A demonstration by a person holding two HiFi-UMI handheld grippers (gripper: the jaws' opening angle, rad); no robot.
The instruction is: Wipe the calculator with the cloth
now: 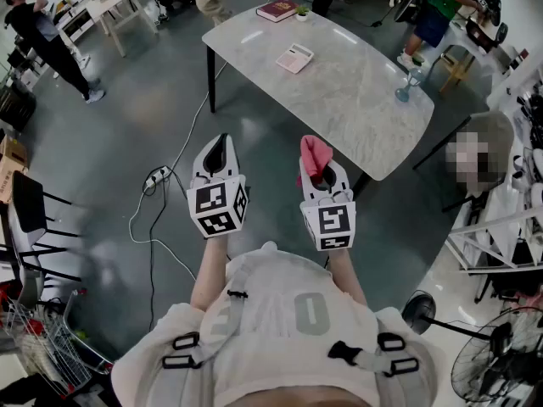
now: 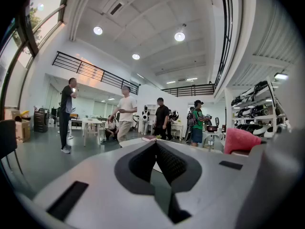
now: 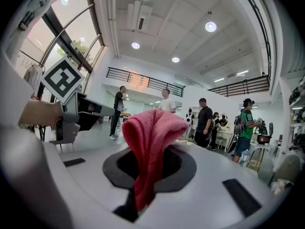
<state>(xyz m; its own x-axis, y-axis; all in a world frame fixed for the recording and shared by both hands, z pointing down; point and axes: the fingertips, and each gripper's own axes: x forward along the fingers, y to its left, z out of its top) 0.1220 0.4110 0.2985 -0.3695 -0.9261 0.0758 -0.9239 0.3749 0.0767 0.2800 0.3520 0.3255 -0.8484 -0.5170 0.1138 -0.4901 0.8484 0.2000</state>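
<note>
A pale calculator [image 1: 294, 58] lies on the far part of a marble-topped table [image 1: 356, 100], well ahead of both grippers. My right gripper [image 1: 316, 161] is shut on a folded pink cloth [image 1: 318, 153] that sticks up out of its jaws [image 3: 153, 142]. My left gripper [image 1: 220, 151] is held beside it, level, its jaws closed together with nothing between them [image 2: 155, 149]. Both grippers hang in the air short of the table's near edge. The pink cloth [image 2: 240, 140] shows at the right of the left gripper view.
A dark red book [image 1: 277, 10] and a small potted plant [image 1: 302, 13] sit at the table's far end, a blue glass [image 1: 407, 86] at its right edge. A power strip with white cable [image 1: 154, 179] lies on the floor at left. Several people stand around.
</note>
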